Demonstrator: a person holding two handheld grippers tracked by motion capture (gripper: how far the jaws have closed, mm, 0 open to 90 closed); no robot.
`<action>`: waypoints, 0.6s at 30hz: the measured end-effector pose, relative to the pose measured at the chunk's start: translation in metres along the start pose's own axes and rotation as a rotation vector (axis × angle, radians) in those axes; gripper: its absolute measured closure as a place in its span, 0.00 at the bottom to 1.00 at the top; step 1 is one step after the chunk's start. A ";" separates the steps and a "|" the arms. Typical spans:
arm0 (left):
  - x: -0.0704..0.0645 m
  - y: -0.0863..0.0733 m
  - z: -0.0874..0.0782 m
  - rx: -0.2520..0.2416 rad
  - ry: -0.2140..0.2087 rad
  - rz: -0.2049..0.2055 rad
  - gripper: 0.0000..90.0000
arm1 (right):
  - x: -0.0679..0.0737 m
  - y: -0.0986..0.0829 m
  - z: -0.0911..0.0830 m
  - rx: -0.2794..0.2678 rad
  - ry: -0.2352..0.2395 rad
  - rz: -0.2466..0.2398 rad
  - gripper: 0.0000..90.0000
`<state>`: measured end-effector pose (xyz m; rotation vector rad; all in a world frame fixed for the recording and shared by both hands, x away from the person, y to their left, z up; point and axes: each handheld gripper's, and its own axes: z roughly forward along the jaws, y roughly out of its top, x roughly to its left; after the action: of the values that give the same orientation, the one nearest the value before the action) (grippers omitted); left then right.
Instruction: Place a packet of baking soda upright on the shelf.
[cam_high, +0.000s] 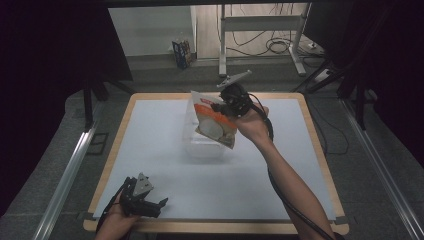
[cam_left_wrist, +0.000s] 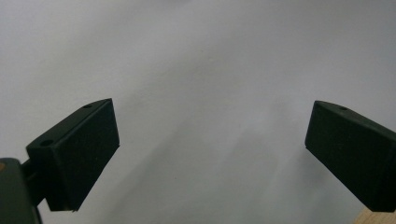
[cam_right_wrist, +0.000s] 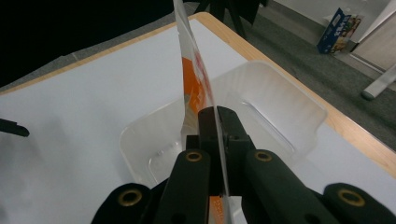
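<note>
The snack bag (cam_high: 214, 119) is hanging above the clear plastic tub (cam_high: 202, 145) mid-table, pinched at its edge by the right gripper (cam_high: 220, 106). The left gripper (cam_high: 159, 204) is resting near the table's (cam_high: 280, 165) front edge, jaws spread wide, gripping nothing.

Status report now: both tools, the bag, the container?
Right tool shut on bag, held above clear container. Left tool open, low over table. Nothing in the way.

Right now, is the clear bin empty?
Apparently empty: the clear bin shows a bare floor; the snack bag hangs above, pinched by the right hand-held gripper.
</note>
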<state>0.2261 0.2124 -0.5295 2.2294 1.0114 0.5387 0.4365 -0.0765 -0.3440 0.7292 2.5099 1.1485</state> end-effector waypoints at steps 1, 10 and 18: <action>0.000 0.000 0.000 0.000 0.000 -0.001 0.03 | 0.001 0.001 0.002 -0.001 0.002 -0.002 0.99; 0.000 0.000 0.000 -0.005 -0.002 -0.006 0.03 | 0.012 0.011 0.023 -0.008 0.029 -0.017 0.99; 0.000 0.000 -0.001 -0.003 0.000 -0.002 0.03 | 0.013 0.005 0.040 0.020 0.024 -0.010 0.99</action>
<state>0.2257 0.2132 -0.5294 2.2254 1.0118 0.5387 0.4452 -0.0421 -0.3661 0.7118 2.5452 1.1365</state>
